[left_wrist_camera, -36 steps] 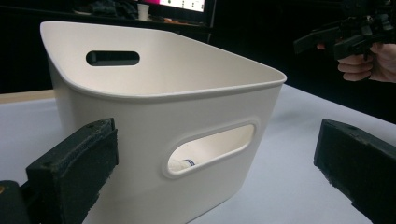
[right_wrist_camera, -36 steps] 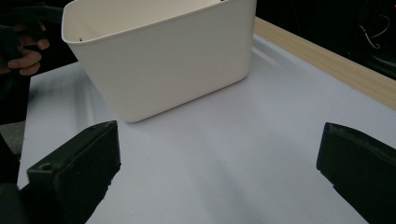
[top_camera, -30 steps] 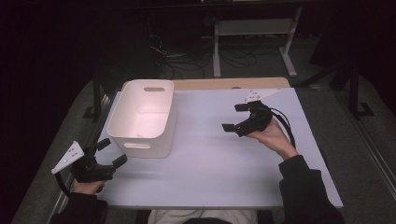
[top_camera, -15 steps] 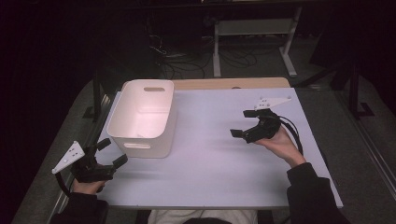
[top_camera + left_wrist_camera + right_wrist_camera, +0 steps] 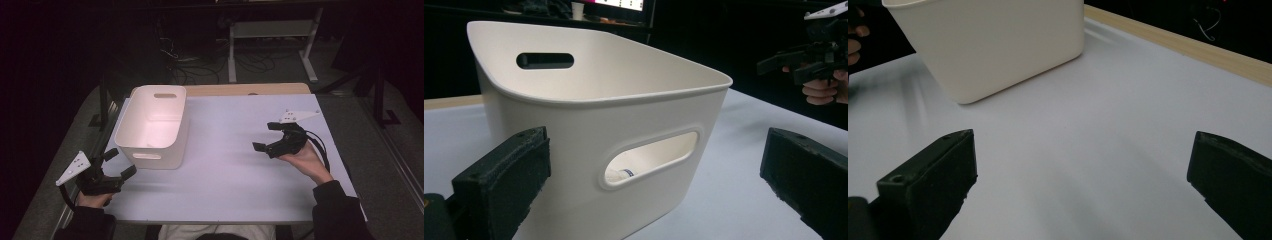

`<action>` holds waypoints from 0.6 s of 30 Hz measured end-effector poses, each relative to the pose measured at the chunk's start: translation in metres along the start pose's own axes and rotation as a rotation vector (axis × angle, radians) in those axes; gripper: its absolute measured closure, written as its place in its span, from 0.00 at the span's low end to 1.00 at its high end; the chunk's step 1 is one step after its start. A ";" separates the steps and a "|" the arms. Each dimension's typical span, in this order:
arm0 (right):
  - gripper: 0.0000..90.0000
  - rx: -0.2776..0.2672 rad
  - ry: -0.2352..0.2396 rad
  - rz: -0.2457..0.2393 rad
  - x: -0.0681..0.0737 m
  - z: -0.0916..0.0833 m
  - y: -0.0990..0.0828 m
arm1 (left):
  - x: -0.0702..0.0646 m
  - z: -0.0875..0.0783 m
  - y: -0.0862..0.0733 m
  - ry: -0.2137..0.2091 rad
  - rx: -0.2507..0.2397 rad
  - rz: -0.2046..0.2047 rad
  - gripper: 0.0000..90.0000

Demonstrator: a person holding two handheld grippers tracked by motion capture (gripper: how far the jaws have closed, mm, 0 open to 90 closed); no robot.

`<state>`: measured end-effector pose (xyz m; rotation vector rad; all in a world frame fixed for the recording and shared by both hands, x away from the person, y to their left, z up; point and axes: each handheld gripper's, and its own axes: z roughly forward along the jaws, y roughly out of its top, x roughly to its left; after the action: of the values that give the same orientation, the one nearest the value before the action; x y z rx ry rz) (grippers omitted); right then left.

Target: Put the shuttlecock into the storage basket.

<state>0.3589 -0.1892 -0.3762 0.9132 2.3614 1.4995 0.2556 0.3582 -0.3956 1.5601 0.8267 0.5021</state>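
Status: nothing is gripped yet. The white bin [image 5: 154,125] sits upright on the counter [image 5: 225,185] toward its far-left corner, long side running front to back, a handle slot in each end wall. Left gripper [image 5: 114,165] hovers at the near-left edge of the counter, jaws spread wide and empty, aimed at the bin's near end; in the left gripper view the bin [image 5: 594,130] sits between the two jaws but apart from them, no contact. Right gripper [image 5: 267,136] is held over the right side of the counter, well apart from the bin, jaws also spread and empty, pointing left toward it; the right gripper view has the bin [image 5: 988,45] off at the far end with bare counter [image 5: 1088,130] between the jaws. My read: this is the approach stage, with the grasp on the bin and any lift or move all left to do. Through the near handle slot in the left gripper view there's something small and pale [image 5: 620,174] lying inside on the bin floor, with a dark mark on it; too small to identify. Labels: no brand, sticker or print visible on the bin or the counter. No legible writing in any view.
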 end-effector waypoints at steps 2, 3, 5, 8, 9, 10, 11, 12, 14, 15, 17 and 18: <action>0.00 -0.004 -0.007 0.002 0.000 -0.002 -0.002 | 0.000 0.000 0.000 0.000 -0.001 0.000 0.00; 0.00 -0.010 -0.011 0.004 0.000 -0.004 -0.004 | 0.000 0.000 0.000 0.000 -0.001 0.000 0.00; 0.00 -0.018 -0.018 0.009 0.000 -0.007 -0.006 | 0.000 0.000 0.000 0.001 -0.002 -0.002 0.00; 0.00 -0.033 -0.032 0.016 -0.001 -0.013 -0.011 | 0.000 0.000 0.000 0.001 -0.002 -0.002 0.00; 0.00 -0.036 -0.037 0.018 -0.002 -0.014 -0.013 | 0.000 0.000 0.000 0.000 0.000 0.001 0.00; 0.00 -0.035 -0.042 0.019 -0.002 -0.016 -0.015 | 0.000 0.000 0.000 0.000 -0.001 0.001 0.00; 0.00 -0.038 -0.046 0.021 -0.002 -0.017 -0.017 | 0.000 0.000 0.000 -0.001 0.000 0.001 0.00; 0.00 -0.041 -0.051 0.023 -0.003 -0.019 -0.018 | 0.000 0.000 0.000 -0.001 0.000 0.001 0.00; 0.00 -0.044 -0.060 0.027 -0.003 -0.022 -0.023 | 0.001 0.000 0.000 -0.001 0.001 0.000 0.00; 0.00 -0.044 -0.065 0.028 -0.004 -0.024 -0.025 | 0.001 0.000 0.000 0.000 0.002 0.001 0.00; 0.00 -0.045 -0.078 0.030 -0.004 -0.028 -0.029 | 0.000 0.000 0.000 0.000 0.001 0.001 0.00; 0.00 -0.048 -0.086 0.027 -0.004 -0.030 -0.032 | 0.000 0.000 0.000 0.000 0.001 0.001 0.00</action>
<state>0.3359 -0.2234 -0.3906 0.9821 2.2514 1.4890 0.2562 0.3582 -0.3957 1.5615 0.8262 0.5024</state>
